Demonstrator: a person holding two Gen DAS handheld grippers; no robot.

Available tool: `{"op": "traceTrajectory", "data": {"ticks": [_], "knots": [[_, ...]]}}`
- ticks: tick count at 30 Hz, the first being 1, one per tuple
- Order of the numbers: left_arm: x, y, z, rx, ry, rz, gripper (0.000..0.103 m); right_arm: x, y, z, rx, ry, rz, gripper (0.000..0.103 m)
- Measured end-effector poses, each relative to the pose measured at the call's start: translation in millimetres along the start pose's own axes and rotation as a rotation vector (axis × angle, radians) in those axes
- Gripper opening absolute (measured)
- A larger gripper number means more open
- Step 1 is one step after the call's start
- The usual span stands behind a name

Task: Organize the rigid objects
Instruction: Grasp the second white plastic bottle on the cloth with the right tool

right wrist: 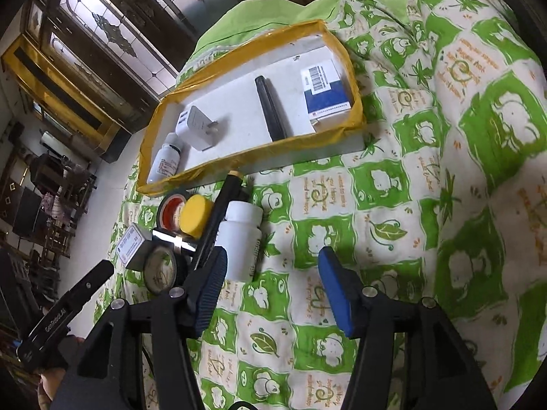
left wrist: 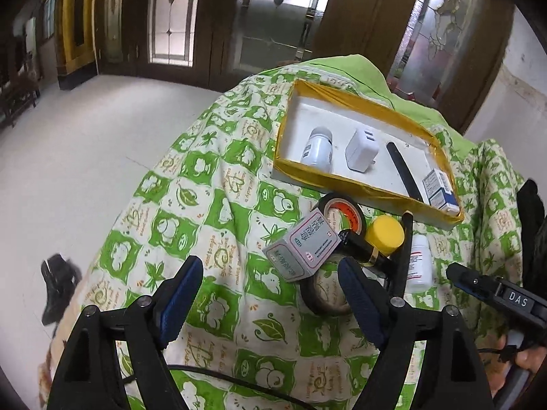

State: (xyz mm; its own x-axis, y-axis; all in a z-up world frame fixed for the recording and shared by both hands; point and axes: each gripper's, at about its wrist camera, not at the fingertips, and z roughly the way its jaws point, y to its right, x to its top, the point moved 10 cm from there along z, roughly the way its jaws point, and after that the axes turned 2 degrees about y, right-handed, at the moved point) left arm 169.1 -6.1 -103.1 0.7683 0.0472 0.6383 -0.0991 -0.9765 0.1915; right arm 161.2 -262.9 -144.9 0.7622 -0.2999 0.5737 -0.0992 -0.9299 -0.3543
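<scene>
A yellow-rimmed white tray (left wrist: 372, 188) (right wrist: 259, 150) lies on the green patterned cloth. In it are a white bottle (left wrist: 318, 147), a white charger (left wrist: 362, 150), a black stick (left wrist: 405, 171) and a blue-white box (left wrist: 441, 188). In front of the tray lies a pile: a grey medicine box (left wrist: 302, 246), two tape rolls (left wrist: 342, 212) (left wrist: 324, 294), a yellow-capped jar (left wrist: 384, 234), a black pen (right wrist: 218, 212) and a white bottle (right wrist: 242, 235). My left gripper (left wrist: 270, 304) is open just before the grey box. My right gripper (right wrist: 273, 290) is open, the white bottle near its left finger.
The cloth (right wrist: 427, 205) covers a rounded surface that drops off to a white floor (left wrist: 85, 136) on the left. Wooden and glass doors (left wrist: 266, 17) stand behind. A dark shoe (left wrist: 58, 287) lies on the floor.
</scene>
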Motion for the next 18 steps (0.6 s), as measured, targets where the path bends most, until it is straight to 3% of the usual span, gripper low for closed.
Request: {"op": "traceTrajectory", "data": {"ticks": [3, 5, 7, 13, 18], "knots": [[-1, 6, 5, -0.004, -0.005, 0.033, 0.084, -3, -6, 7, 0.024, -0.029, 0.001, 0.051], [-2, 11, 8, -0.009, -0.013, 0.052, 0.084, -4, -11, 13, 0.062, -0.053, 0.017, 0.041], [-4, 14, 11, -0.012, -0.019, 0.065, 0.084, -2, -16, 18, 0.099, -0.068, 0.047, 0.038], [-8, 21, 15, -0.009, -0.031, 0.104, 0.084, 2, -19, 53, 0.17, -0.14, 0.157, 0.037], [-7, 25, 20, 0.002, -0.035, 0.141, 0.084, 4, -19, 54, 0.164, -0.131, 0.173, 0.036]]}}
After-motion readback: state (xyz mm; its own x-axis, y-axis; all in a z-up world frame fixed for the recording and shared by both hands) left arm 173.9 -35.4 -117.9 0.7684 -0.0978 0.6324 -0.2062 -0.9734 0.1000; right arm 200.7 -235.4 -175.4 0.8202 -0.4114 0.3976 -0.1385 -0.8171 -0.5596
